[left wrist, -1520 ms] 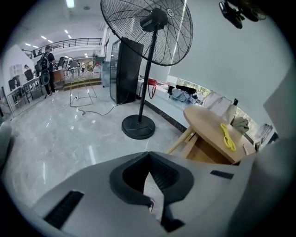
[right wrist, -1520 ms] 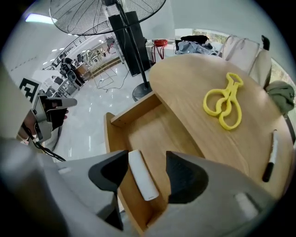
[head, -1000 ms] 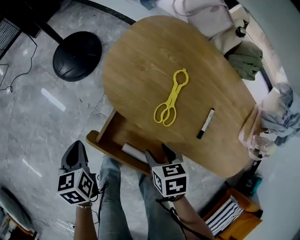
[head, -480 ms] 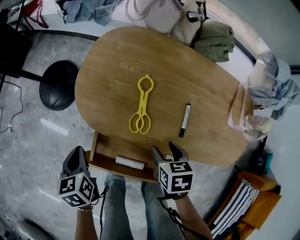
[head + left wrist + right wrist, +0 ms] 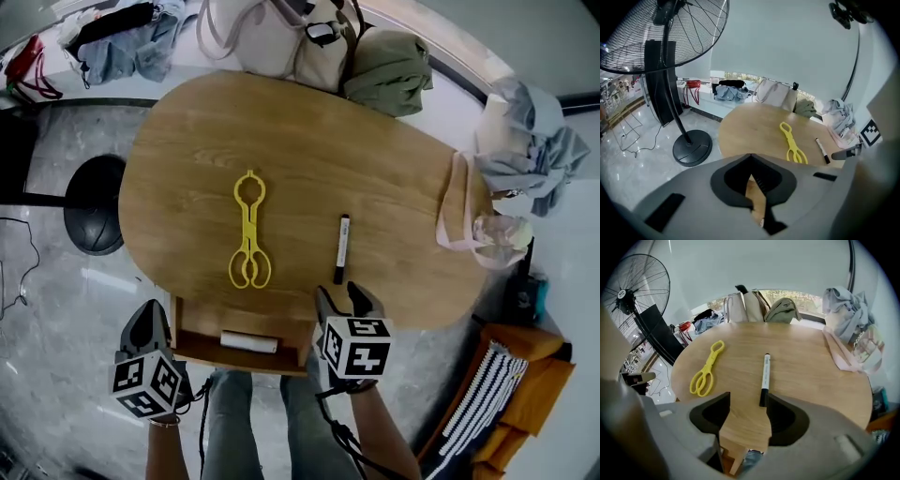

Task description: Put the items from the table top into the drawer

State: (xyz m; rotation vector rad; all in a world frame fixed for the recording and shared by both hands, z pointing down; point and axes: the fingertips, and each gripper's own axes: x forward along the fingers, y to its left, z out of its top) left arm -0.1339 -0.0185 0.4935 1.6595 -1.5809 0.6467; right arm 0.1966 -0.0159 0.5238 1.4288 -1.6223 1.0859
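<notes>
Yellow plastic tongs (image 5: 248, 230) and a black-and-white marker (image 5: 342, 248) lie on the oval wooden table (image 5: 403, 187). Below the table's near edge an open wooden drawer (image 5: 187, 321) holds a white roll (image 5: 248, 342). My right gripper (image 5: 345, 295) hovers at the near edge just below the marker's black end, open and empty. In the right gripper view the marker (image 5: 764, 376) ends beside the right finger of that gripper (image 5: 747, 397), with the tongs (image 5: 707, 369) to its left. My left gripper (image 5: 148, 307) hangs left of the drawer, shut and empty (image 5: 750, 155).
A fan's round black base (image 5: 94, 202) stands on the floor left of the table. Bags (image 5: 291, 37) and a green cloth (image 5: 389, 61) crowd the far edge. A pink bag (image 5: 464, 225) and clothes (image 5: 525, 141) sit at the right. The person's jeans-clad legs (image 5: 253, 422) are under the drawer.
The head view has swung so the table now lies square-on. The right gripper has come up to the marker's near end; the left keeps beside the drawer's left corner. Neither gripper's jaws changed.
</notes>
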